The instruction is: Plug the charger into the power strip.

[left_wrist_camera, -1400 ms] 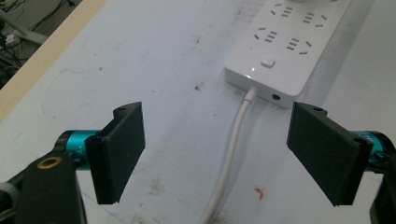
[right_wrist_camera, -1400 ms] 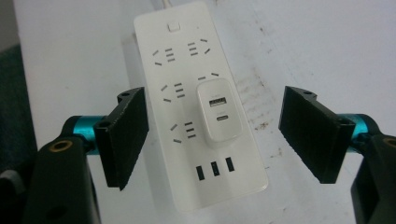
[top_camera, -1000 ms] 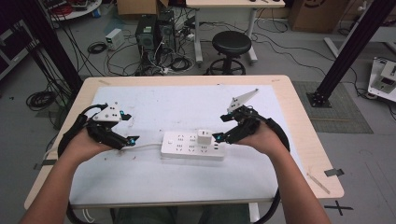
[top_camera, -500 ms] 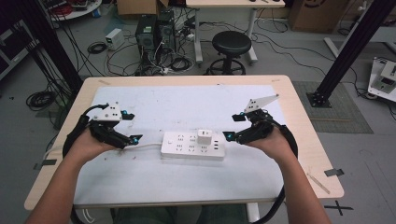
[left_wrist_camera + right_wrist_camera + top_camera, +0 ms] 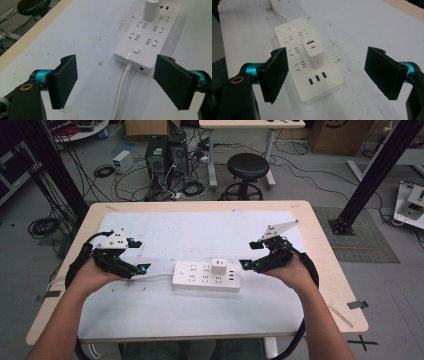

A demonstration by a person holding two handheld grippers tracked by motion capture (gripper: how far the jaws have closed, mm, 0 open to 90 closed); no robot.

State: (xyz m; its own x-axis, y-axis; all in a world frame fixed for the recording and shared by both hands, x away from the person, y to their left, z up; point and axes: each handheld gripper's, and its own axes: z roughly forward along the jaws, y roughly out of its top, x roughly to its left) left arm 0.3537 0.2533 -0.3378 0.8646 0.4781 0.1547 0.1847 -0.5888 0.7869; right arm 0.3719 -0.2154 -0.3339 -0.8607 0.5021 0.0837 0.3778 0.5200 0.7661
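Right gripper view: white power strip (image 5: 310,75) carrying a white charger (image 5: 313,51).

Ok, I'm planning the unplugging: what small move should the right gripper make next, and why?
Probably ease the right gripper forward until its open jaws straddle the white charger. The charger sits plugged into the power strip, ahead of the jaws and untouched.

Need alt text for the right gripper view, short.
A white power strip lies on a white table cover, with a white USB charger plugged into it and three USB ports on its near end. The right gripper faces it with its two black jaws wide open and nothing between the pads. The strip's white cable runs off at the far end.
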